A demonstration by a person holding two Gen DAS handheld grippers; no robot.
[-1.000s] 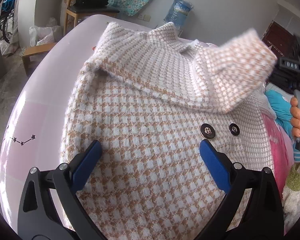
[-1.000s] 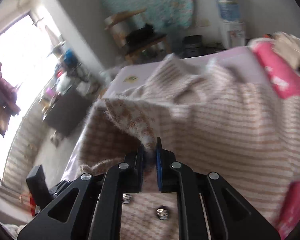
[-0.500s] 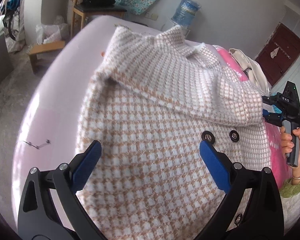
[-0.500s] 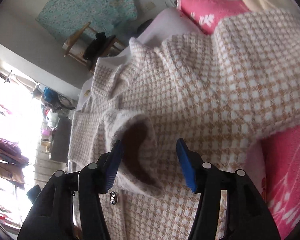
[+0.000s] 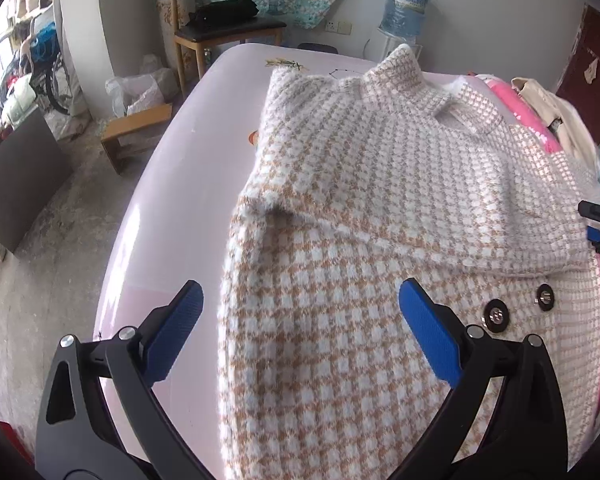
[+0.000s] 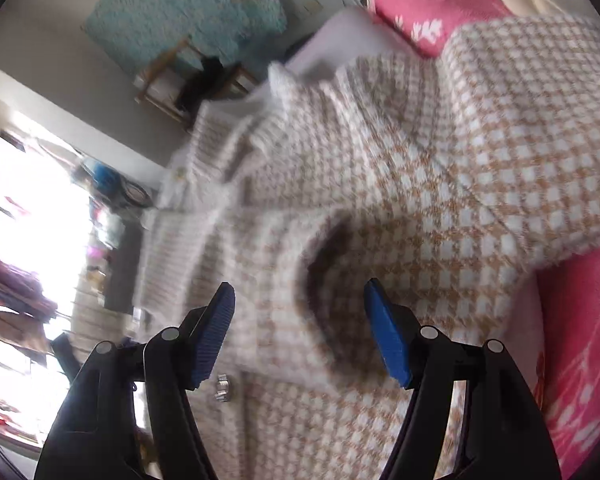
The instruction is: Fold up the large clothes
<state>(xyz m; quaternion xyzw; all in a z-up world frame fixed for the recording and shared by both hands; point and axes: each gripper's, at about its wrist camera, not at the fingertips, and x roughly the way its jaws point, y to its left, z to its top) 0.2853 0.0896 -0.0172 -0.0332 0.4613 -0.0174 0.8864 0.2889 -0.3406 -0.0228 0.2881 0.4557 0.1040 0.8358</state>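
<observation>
Released, sleeve lies across coat; pink blanket alongside.

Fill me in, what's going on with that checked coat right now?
A person with a handheld tool in each hand is folding a tan-and-white checked coat laid on a pale pink table. One sleeve lies folded across the chest, its cuff just ahead of the right tool. Both tools are open and hold nothing. The left tool hovers over the coat's lower body near the black buttons.
</observation>
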